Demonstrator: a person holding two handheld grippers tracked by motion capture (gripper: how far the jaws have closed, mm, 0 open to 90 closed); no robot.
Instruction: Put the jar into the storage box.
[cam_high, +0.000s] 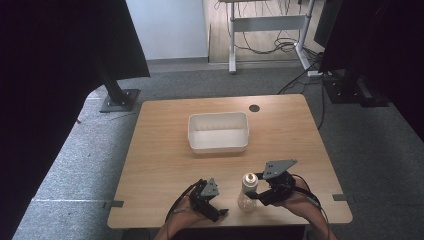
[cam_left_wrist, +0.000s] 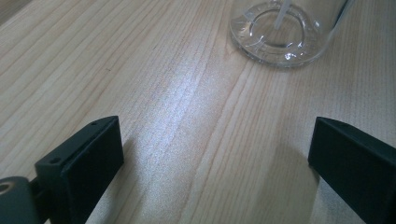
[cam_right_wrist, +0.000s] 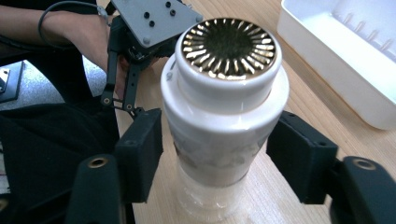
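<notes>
Near the front edge of the tabletop (cam_high: 165, 150), my right hand-held gripper (cam_right_wrist: 219, 154) pinched a clear bottle with a white cap (cam_right_wrist: 224, 107) around its upper body, one pad on either side. The bottle stood upright. My left hand-held gripper (cam_left_wrist: 215, 163) rested just beside it, low over the wood, its jaws spread wide with nothing between them. Farther back, well apart from both, sat a white plastic bin (cam_high: 218, 132).

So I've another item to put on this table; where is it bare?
Bare wood flanks the white tub left and right and spans between it and the grippers. The near edge is crowded: left gripper, clear bottle, right gripper.
</notes>
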